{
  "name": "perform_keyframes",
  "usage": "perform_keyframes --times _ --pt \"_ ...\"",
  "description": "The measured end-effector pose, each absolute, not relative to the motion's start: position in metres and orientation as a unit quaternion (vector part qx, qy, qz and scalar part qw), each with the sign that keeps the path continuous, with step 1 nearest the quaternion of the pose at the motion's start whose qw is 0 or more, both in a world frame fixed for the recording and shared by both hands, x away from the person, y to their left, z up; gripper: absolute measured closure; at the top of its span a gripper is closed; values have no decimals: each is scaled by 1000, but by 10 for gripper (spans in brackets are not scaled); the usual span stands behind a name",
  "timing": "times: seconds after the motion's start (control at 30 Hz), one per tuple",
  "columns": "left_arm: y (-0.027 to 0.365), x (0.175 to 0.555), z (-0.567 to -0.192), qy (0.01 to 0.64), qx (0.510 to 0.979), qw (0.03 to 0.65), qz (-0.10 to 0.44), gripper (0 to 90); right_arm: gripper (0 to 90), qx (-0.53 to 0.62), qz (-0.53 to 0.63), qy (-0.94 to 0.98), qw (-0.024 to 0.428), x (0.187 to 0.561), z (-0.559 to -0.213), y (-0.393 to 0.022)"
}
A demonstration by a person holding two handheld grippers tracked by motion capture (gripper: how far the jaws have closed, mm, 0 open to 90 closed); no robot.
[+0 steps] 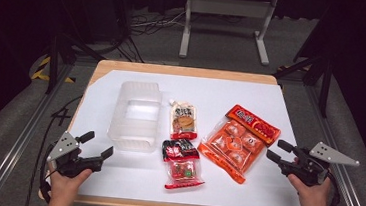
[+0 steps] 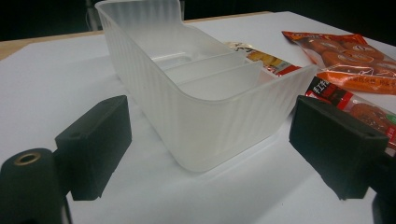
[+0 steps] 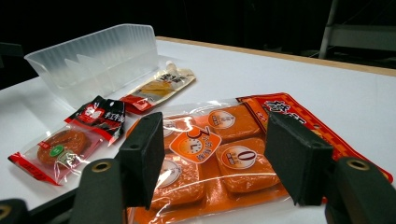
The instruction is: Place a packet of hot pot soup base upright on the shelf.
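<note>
Orange snack pack [image 1: 238, 140] lies diagonal, right claw [image 1: 278, 151] near.

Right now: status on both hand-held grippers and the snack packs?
Left hand-held gripper open, facing clear bin. Right hand-held gripper open, empty, just short of orange pack. Two smaller packs between. Path clear.

In the left gripper view, the clear bin [image 2: 205, 107] hid most of the beige pouch [image 2: 261, 58]; the orange pack [image 2: 345, 56] ran off the right edge, its print blurred.
</note>
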State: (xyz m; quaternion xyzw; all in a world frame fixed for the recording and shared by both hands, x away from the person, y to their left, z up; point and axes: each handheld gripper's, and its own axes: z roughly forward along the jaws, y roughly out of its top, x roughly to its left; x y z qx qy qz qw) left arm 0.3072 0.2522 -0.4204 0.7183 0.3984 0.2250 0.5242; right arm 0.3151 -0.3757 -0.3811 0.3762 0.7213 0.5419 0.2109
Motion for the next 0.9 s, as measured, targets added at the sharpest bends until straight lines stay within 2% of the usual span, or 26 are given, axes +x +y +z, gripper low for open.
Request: perform_keyframes --times 0.2,0.4,0.57,0.9 --pt "252 308 -421 401 718 523 224 137 349 373 535 731 203 329 -376 -374" --pt "252 309 -421 401 717 525 223 137 327 381 526 728 218 345 -371 -376" --pt "252 310 -423 405 719 519 224 138 343 382 525 729 217 360 -368 -378" --pt "253 309 -423 401 720 522 221 138 314 401 527 718 213 382 -367 -383"
